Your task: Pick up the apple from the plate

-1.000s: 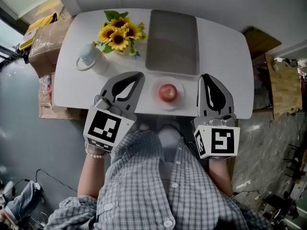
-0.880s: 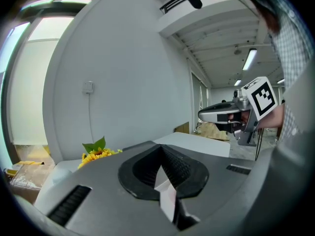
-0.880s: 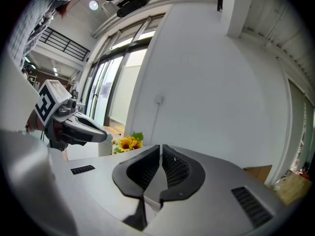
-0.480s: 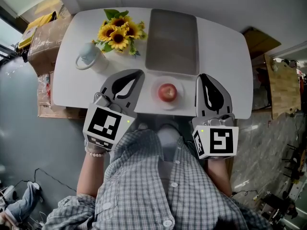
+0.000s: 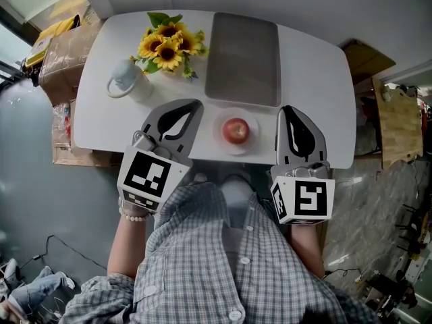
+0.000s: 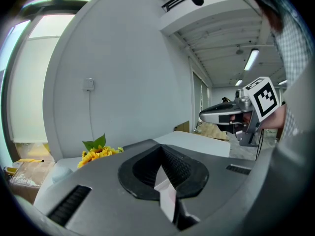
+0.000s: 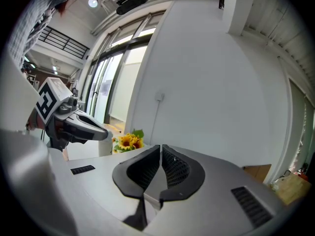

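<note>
Item: apple (image 5: 235, 130), red, whole. Location: on the plate (image 5: 219, 140), about its centre, untouched

Plate: small, white, at the near edge of the table (image 5: 317, 79), in front of the person

Left gripper (image 5: 194, 105): just left of the plate, above the table edge, claw pressed together, nothing between the jaws

Right gripper (image 5: 289, 109): just right of the plate, a little further off than the left one, claw likewise pressed together and empty

Other contents: grey tray (image 5: 243, 59) just beyond the plate; sunflowers (image 5: 167, 46) beyond the plate to the left; pale mug (image 5: 127, 83) left of the plate, past the left gripper

Step in hand, as judged: start of the pick, approach not yet begun. Apple lies between the two grippers, both apart from it

Next move calls for: one gripper to spread its claw wider than the apple, turn in over the plate, set a jaw on each side of the fruit near its widest part, then close and lift. The round, smooth skin may roll or slip if gripped off-centre

Writing: no brand, label or legible text anywhere. Only black-and-white square markers on the left cube (image 5: 150, 179) and right cube (image 5: 305, 199)
</note>
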{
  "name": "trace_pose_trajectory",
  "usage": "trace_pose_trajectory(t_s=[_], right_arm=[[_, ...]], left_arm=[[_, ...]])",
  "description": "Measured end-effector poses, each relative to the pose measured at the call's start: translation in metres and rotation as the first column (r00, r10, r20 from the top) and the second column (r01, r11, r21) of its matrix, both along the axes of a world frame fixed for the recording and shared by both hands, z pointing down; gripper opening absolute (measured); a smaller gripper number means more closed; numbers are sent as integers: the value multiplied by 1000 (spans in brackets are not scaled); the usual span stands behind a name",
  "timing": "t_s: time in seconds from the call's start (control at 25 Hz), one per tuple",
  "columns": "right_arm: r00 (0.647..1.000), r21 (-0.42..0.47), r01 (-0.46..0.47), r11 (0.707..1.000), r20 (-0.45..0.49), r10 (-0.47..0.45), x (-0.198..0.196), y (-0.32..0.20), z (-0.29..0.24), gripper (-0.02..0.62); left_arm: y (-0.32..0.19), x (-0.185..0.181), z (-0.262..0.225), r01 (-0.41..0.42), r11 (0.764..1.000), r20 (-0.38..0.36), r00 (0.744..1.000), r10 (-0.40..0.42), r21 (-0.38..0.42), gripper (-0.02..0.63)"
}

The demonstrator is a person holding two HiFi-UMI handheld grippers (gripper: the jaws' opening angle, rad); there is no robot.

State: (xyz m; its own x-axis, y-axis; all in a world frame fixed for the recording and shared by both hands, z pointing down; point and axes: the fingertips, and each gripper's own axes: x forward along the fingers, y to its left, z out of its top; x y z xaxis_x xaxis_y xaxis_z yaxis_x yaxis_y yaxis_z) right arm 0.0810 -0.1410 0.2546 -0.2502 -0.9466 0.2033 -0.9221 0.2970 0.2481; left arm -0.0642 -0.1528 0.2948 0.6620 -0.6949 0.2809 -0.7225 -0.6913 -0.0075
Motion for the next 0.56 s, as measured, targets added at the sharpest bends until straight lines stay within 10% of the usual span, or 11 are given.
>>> trace_pose_trajectory(t_s=[0.56], right_arm=[[1000,-15,-3,1000,4,3,1,2,5,32]], left_arm=[[2,4,3,-8,1000,-1,1000,8,-9,11]])
